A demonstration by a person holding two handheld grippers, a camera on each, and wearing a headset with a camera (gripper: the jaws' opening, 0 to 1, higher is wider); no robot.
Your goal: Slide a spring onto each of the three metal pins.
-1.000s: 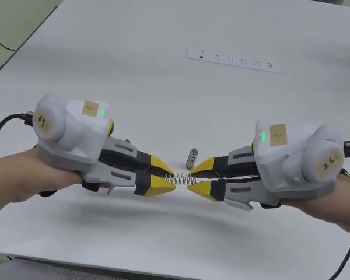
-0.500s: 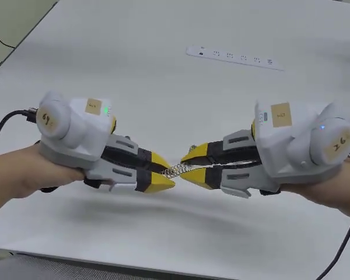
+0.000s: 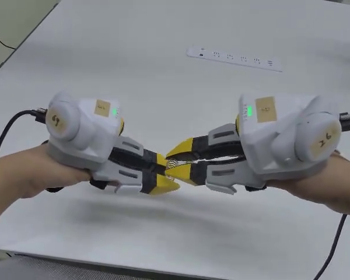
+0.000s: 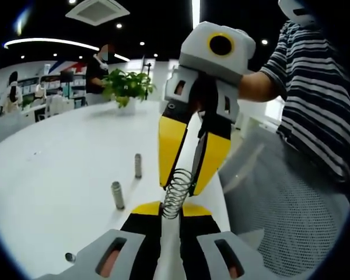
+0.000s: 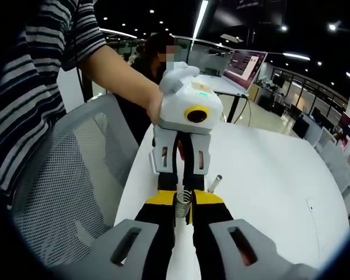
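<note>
The left gripper point(image 4: 166, 211) is pinched tight on one end of a small wire spring point(image 4: 176, 193). The right gripper point(image 4: 186, 184) meets it nose to nose, and its yellow tips are closed on the other end. So the spring is up in the air, held between the two grippers, above the white tabletop point(image 4: 58, 157) and near its edge.

I think they hold it from both sides so that one gripper can get a better hold. That would leave the spring's open end free to go over a pin.

One metal pin point(image 4: 117, 195) stands upright on the tabletop close by. A second pin point(image 4: 137, 165) stands just behind it. They are too small to tell if springs sit on them already. This spring is not on a pin yet.
</note>
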